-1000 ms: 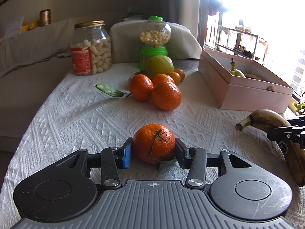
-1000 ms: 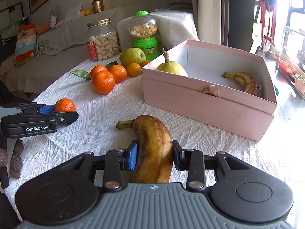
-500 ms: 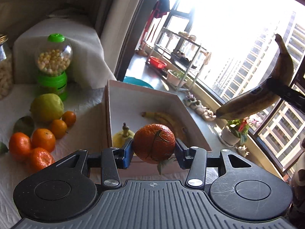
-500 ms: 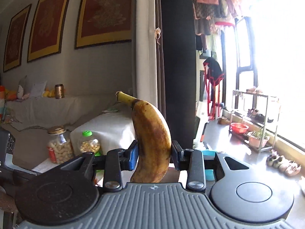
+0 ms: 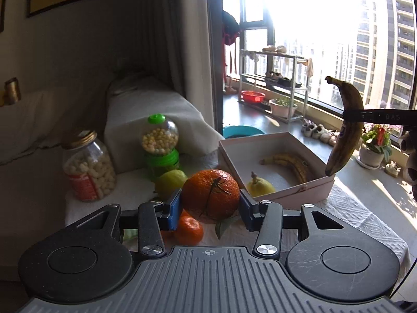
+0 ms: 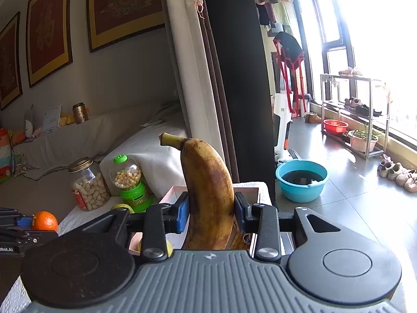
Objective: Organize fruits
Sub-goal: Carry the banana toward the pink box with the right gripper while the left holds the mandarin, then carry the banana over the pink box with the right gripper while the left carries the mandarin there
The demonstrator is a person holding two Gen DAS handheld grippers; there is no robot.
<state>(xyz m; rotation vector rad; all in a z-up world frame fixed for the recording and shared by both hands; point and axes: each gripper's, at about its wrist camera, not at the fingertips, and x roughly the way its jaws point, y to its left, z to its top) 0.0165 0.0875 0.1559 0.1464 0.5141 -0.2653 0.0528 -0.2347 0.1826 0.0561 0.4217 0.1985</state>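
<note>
An orange [image 5: 210, 193] is clamped in the left gripper [image 5: 210, 204] above the white tablecloth [image 5: 359, 216]. A banana [image 6: 209, 195] is gripped upright by the right gripper [image 6: 211, 215] over the pink box [image 5: 292, 193], beside a sunlit window [image 5: 325, 34].

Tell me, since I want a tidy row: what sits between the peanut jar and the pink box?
The green candy dispenser stands between the peanut jar and the pink box, seen in both wrist views.
</note>
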